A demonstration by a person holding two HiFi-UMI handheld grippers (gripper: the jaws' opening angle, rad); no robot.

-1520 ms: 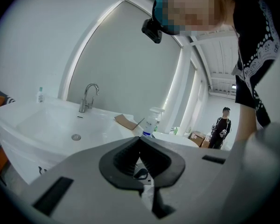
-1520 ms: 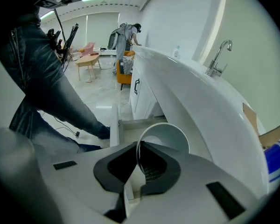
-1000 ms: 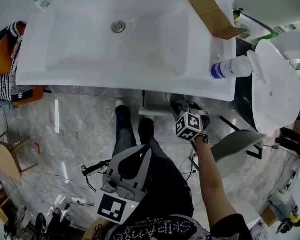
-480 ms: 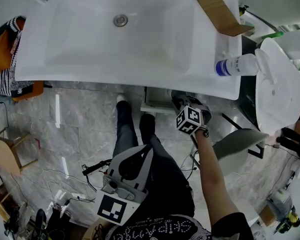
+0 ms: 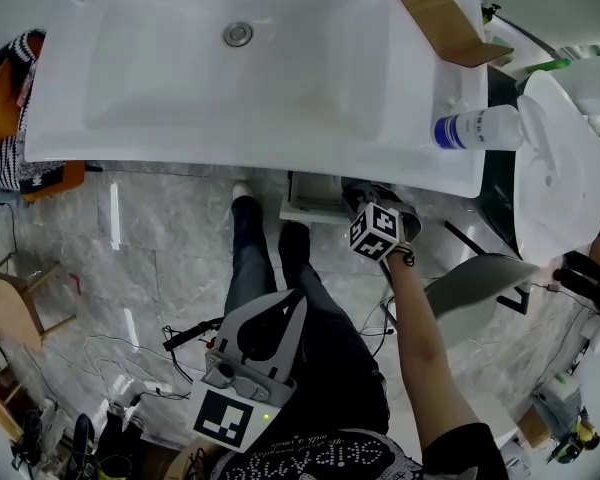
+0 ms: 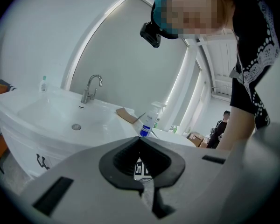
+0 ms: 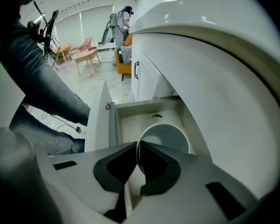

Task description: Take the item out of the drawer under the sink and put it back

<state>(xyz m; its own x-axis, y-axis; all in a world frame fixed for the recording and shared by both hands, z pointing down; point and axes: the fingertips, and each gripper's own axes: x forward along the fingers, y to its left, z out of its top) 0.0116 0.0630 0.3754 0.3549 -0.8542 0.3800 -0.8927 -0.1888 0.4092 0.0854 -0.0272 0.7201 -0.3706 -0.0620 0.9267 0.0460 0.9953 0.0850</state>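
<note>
- Right gripper (image 7: 138, 146) is clamping the white bowl's (image 7: 167, 134) rim in the open drawer (image 7: 133, 119); next probably calls for letting go.
- Left gripper (image 6: 140, 141) is idling, jaws together, empty.

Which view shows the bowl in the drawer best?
The right gripper view: it looks into the open drawer at the white bowl, whose rim the right gripper pinches. The head view shows only the drawer's corner under the sink; the bowl is hidden. The left gripper view shows none.
</note>
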